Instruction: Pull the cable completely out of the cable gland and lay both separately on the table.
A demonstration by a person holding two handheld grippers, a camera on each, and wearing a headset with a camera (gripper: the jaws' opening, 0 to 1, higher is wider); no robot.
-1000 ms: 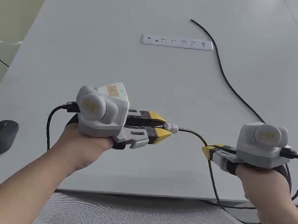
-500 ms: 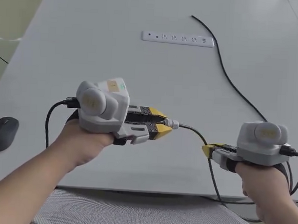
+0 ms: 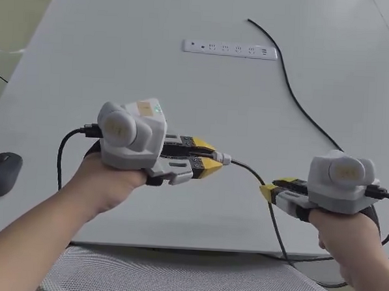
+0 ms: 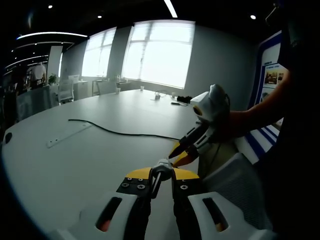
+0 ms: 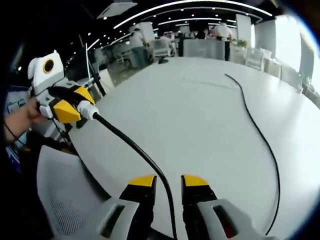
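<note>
Step in hand, as I'm reading it: the pull-out, not yet done. Both grippers are hovering over the table (image 3: 152,78), on the person's side of the power strip (image 3: 229,49), well short of it.

- Left gripper (image 3: 213,165): jaws are closing narrow on the cable gland (image 3: 224,159). The left gripper view is showing the cable gland (image 4: 161,167) pinched right at the tips.
- The cable (image 3: 252,172) is exiting the gland's nose and sagging toward the right gripper (image 3: 268,190), farther from the strip, then dropping past the near table edge.
- Right gripper, in its own view (image 5: 168,181): jaws are standing a narrow gap apart with the cable (image 5: 135,147) running through. The gap is looking wider than the cable, so I'm reading it as not clamping.
- The cable is seated in the gland, and nothing is lying separately yet.

Next move, my call:
- Close the right jaws firmly on the cable.
- Draw the hands apart along the cable's line while the left gripper is holding the gland steady.
- Expect several re-grips, since a long tail is hanging off the table edge.
- Then set the gland and cable down apart, on the bare table nearer than the strip, avoiding the strip's own black cord (image 3: 294,102).
</note>
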